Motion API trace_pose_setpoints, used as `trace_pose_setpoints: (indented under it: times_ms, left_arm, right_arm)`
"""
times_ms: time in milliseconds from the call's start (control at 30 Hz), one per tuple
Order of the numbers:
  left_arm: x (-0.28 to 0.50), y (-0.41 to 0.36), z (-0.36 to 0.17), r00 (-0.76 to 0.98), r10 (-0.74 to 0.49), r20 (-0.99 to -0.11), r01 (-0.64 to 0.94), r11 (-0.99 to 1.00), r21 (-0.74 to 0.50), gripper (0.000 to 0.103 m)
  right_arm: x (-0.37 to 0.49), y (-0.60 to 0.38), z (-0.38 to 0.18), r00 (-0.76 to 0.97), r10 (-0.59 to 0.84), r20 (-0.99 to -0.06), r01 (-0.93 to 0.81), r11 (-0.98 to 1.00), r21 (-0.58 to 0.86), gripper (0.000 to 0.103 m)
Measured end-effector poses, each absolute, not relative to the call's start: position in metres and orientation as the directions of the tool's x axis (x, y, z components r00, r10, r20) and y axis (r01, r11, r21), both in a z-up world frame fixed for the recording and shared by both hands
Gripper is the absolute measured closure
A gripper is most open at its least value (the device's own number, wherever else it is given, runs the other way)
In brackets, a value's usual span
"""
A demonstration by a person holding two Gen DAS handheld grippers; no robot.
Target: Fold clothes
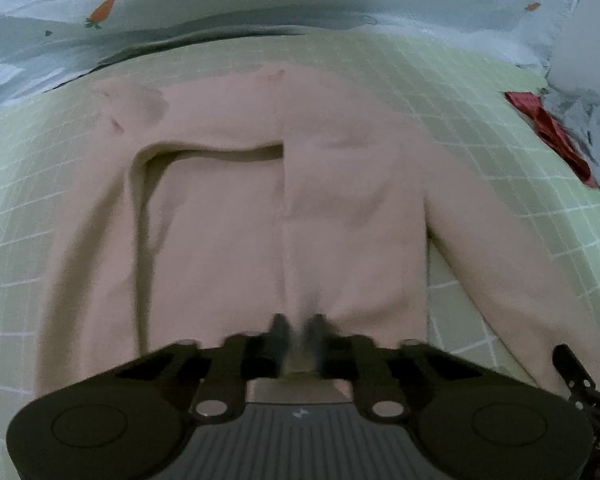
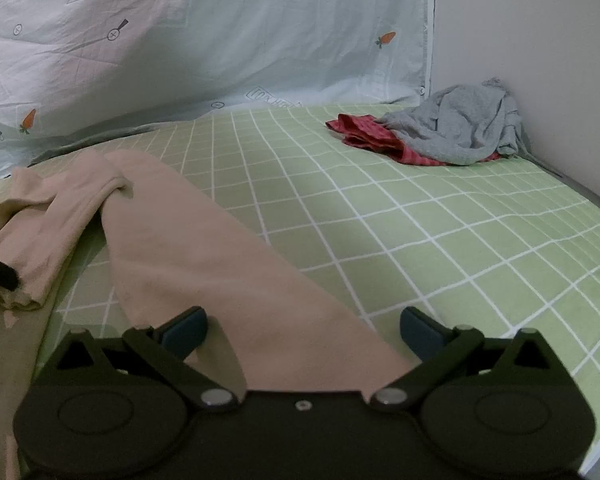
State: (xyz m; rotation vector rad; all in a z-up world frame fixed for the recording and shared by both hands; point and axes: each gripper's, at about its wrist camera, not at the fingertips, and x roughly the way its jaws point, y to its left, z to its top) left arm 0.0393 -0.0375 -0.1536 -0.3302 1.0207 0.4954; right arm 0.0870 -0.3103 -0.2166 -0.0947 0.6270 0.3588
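- Two grippers here: left gripper (image 1: 298, 326) pinched tight on the near hem of the beige top (image 1: 236, 216), right gripper (image 2: 302, 330) spread wide with the top's sleeve (image 2: 220, 264) lying between the pads, not pressed yet.
- Looks like a hem-and-sleeve grab, probably to lift the near edge and fold it toward the far side.
- Beige top spread flat on the green checked sheet (image 2: 440, 240), near and left of middle, one side already laid over the body, hence the straight edge down the centre.
- Sleeve on the right angling out from the body toward the near right, likely left out as the next bit to tuck in.
- One beige top being worked on, plus two more clothes bunched in the far right corner: one grey garment (image 2: 456, 128) piled over one red garment (image 2: 364, 136), well apart, presumably waiting their turn.
- One pale carrot-print sheet (image 2: 220, 40) heaped along the far side.
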Motion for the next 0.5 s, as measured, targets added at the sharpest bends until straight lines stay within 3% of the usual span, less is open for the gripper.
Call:
trace_pose_setpoints:
  times_ms: [500]
  left_arm:
    - [0.0, -0.039, -0.117, 0.525, 0.209, -0.825, -0.558, 0.816, -0.149, 0.101]
  right_arm:
    - [0.089, -0.311, -0.216, 0.752, 0.296, -0.589, -0.355, 0.935, 0.016, 0.0]
